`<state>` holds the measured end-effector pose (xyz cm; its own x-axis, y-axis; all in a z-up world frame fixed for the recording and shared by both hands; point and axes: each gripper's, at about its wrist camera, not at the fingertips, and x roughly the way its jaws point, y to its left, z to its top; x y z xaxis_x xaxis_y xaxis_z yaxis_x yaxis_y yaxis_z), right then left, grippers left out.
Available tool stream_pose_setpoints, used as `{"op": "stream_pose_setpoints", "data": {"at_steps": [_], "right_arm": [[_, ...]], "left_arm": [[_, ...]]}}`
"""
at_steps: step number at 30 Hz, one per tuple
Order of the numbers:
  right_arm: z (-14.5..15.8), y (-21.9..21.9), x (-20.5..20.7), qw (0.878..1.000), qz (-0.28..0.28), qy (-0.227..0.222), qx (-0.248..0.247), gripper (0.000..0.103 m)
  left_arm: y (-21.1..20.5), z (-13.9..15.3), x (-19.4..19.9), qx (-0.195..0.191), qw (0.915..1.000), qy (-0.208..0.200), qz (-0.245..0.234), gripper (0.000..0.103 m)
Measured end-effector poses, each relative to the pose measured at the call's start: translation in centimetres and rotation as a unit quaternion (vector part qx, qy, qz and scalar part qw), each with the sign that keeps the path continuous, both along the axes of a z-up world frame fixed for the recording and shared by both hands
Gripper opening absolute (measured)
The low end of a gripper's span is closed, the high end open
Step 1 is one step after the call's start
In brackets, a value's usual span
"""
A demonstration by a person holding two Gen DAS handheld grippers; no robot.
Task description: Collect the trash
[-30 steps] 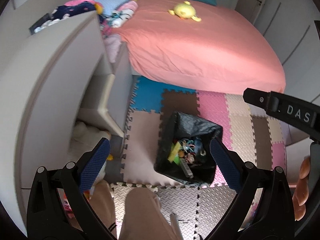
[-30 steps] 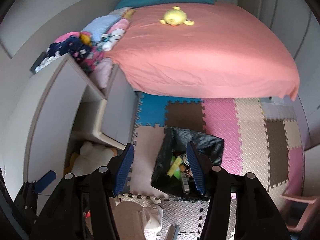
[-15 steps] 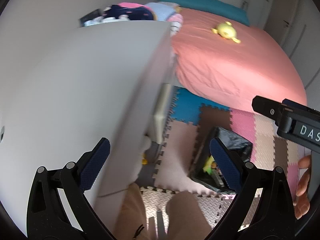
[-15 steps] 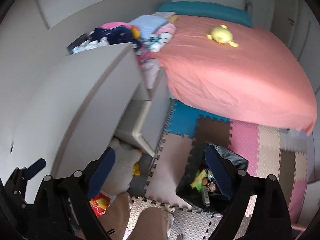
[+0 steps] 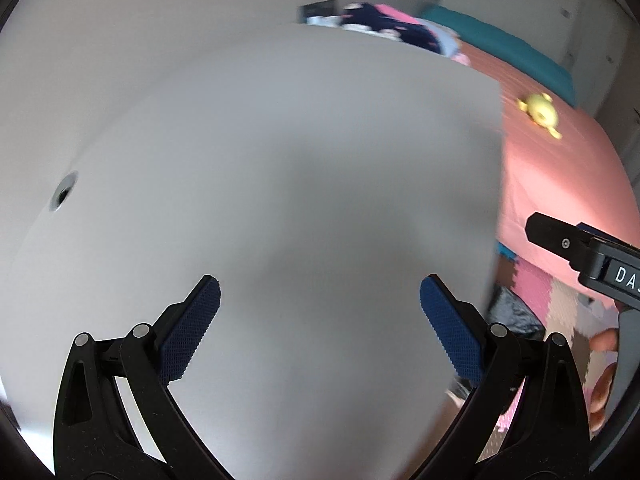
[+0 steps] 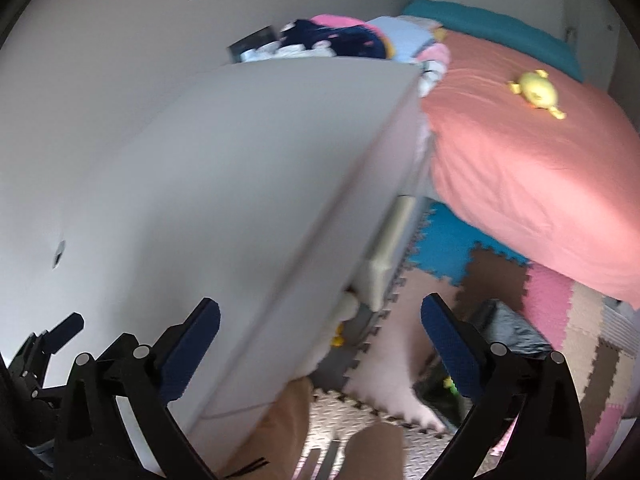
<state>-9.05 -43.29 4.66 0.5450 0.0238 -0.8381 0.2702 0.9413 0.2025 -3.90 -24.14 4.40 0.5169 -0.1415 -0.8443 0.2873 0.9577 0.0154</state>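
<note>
The black trash bag [image 6: 508, 328] sits open on the foam floor mat [image 6: 592, 320] beside the bed's [image 6: 540, 168] edge, ready for litter, while both hand-held grippers, right [image 6: 320, 336] still widening and left [image 5: 320, 312], hang spread and empty.

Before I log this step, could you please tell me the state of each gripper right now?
Left gripper: open, holding nothing.
Right gripper: jaws opening, nearly full width, nothing between them.

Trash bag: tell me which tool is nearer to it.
Right. The right tool, jaws opening and empty, hangs beside the trash bag; the left tool is over the white desk, farther off.
</note>
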Motion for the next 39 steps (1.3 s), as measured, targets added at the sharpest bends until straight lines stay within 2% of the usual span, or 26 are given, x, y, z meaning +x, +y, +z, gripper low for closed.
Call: {"op": "stream_pose_setpoints", "data": {"at_steps": [8,20,27,31,39], "right_arm": [[-0.3,8.3,3.6,0.998,0.059,-0.001,-0.008,0.1],[-1.1,19.6,6.7,0.991,0.128,0.01,-0.021,0.1],[-1.9,23.0,7.7,0.989,0.144,0.018,-0.031,0.1],[-2.3,23.8,7.7,0.989,0.143,0.018,-0.036,0.1],[-3.0,25.4,7.0,0.987,0.131,0.006,-0.091,0.1]], "left_arm": [[8.5,-0.6,1.0,0.008,0.9969,0.002,0.078,0.097],[19.8,-1.4,1.5,0.014,0.9825,0.01,0.185,0.097],[22.9,-2.4,2.0,0.005,0.9762,0.02,0.216,0.097],[23.5,-2.5,1.7,-0.001,0.9752,0.017,0.221,0.097],[23.9,-2.7,1.1,-0.002,0.976,-0.008,0.218,0.097]]}}
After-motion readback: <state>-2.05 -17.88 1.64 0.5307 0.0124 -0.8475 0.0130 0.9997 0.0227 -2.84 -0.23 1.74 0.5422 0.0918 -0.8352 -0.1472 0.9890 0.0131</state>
